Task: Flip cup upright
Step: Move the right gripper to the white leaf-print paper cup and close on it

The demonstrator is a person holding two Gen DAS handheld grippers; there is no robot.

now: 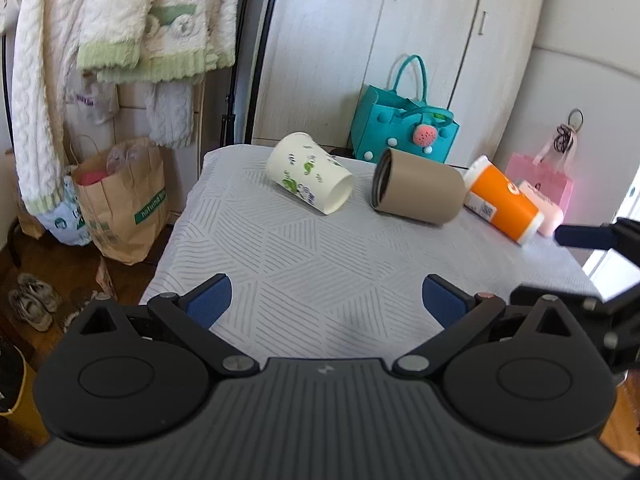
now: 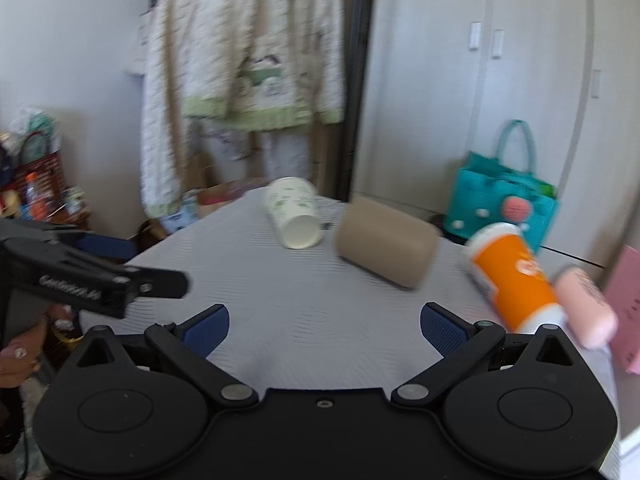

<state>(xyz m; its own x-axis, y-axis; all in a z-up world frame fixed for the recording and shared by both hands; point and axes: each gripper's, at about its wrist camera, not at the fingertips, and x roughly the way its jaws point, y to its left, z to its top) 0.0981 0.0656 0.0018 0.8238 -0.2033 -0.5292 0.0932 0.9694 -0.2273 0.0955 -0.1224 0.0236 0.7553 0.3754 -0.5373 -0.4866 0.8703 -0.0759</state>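
Note:
Several cups lie on their sides on the white patterned tablecloth [image 1: 304, 264]. A white paper cup with green print [image 1: 308, 174] lies at the far left, mouth toward me; it also shows in the right wrist view [image 2: 294, 212]. A tan cup [image 1: 418, 186] lies beside it, also seen in the right wrist view [image 2: 386, 246]. An orange cup [image 1: 502, 200] and a pink cup [image 1: 542, 208] lie at the right, and both show in the right wrist view, orange [image 2: 514, 276] and pink [image 2: 586, 304]. My left gripper [image 1: 326, 300] is open and empty over the near cloth. My right gripper [image 2: 324, 328] is open and empty, well short of the cups.
A teal felt bag [image 1: 404, 128] stands behind the table by white wardrobe doors [image 1: 400, 40]. Sweaters [image 1: 120, 32] hang at the left above paper bags [image 1: 124, 204] and shoes [image 1: 34, 300] on the floor. A pink bag [image 1: 546, 180] stands at the right.

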